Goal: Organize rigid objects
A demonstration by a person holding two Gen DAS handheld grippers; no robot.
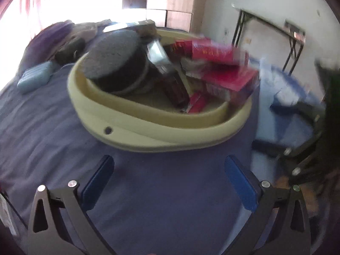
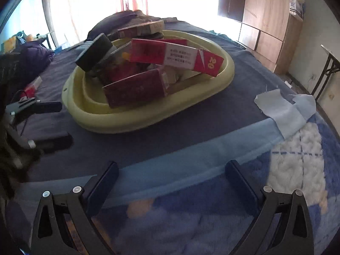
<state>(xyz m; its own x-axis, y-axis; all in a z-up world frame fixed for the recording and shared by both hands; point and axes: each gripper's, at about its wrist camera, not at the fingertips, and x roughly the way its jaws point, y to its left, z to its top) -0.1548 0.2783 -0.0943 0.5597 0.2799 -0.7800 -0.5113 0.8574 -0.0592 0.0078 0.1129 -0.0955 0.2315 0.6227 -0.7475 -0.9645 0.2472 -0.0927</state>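
Note:
A pale green oval tub (image 1: 148, 137) (image 2: 119, 123) rests on a dark blue bed sheet (image 1: 42, 131) (image 2: 244, 78). Piled in it are a round dark lidded container (image 1: 112, 55) (image 2: 95, 53), several red boxes (image 1: 214, 53) (image 2: 136, 89) and a long red carton with a white label (image 2: 176, 56). My left gripper (image 1: 170, 161) hovers open over the sheet in front of the tub, nothing between its blue fingers (image 1: 240, 187). Nearer the bed's edge, my right gripper (image 2: 172, 167) is also open and holds nothing. The other gripper (image 2: 42, 108) shows at the left of the right wrist view.
A pale blue case (image 1: 36, 78) and dark purple bedding (image 1: 51, 40) (image 2: 119, 19) lie beyond the tub. A light blue and white blanket (image 2: 297, 148) (image 1: 282, 89) covers the near corner. A wooden wardrobe (image 2: 269, 21) and a folding table (image 1: 274, 31) stand by the wall.

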